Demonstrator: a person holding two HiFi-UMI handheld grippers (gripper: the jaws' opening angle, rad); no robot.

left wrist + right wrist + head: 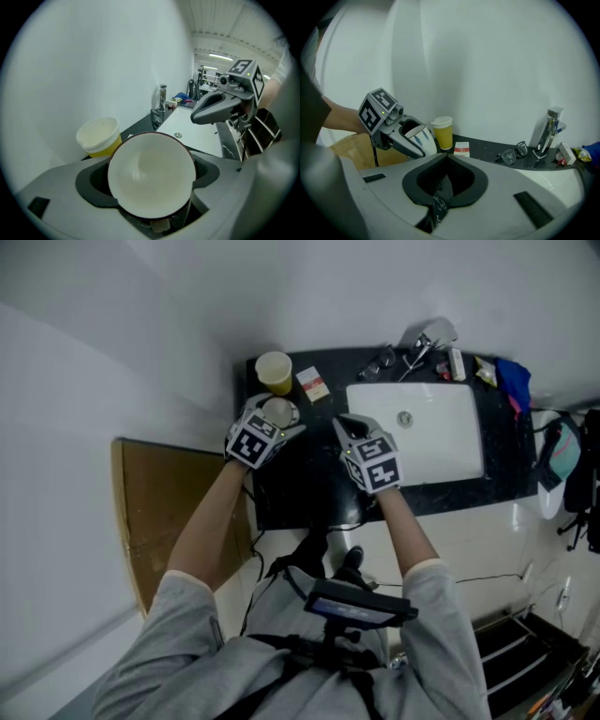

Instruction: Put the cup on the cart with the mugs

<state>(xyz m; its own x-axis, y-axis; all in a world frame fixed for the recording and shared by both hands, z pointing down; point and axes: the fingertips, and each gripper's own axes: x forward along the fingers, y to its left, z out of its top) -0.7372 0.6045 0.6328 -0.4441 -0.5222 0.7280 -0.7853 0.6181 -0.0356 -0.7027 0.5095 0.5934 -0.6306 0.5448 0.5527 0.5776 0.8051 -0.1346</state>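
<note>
A white cup (279, 413) with blue marks and a dark rim sits between the jaws of my left gripper (273, 421) over the left end of the black counter (300, 474). In the left gripper view the cup (152, 176) fills the gap, with both pads against its sides. The right gripper view shows the cup (417, 136) held just clear of the counter. My right gripper (345, 424) hovers beside it over the counter, jaws together and empty. No cart or mugs are in view.
A yellow paper cup with a white lid (274, 371) stands just behind the held cup. A small red-and-white box (314, 385), glasses (380, 360), a faucet (427, 338) and a white sink (417, 432) lie to the right. A cardboard box (155, 512) stands left of the counter.
</note>
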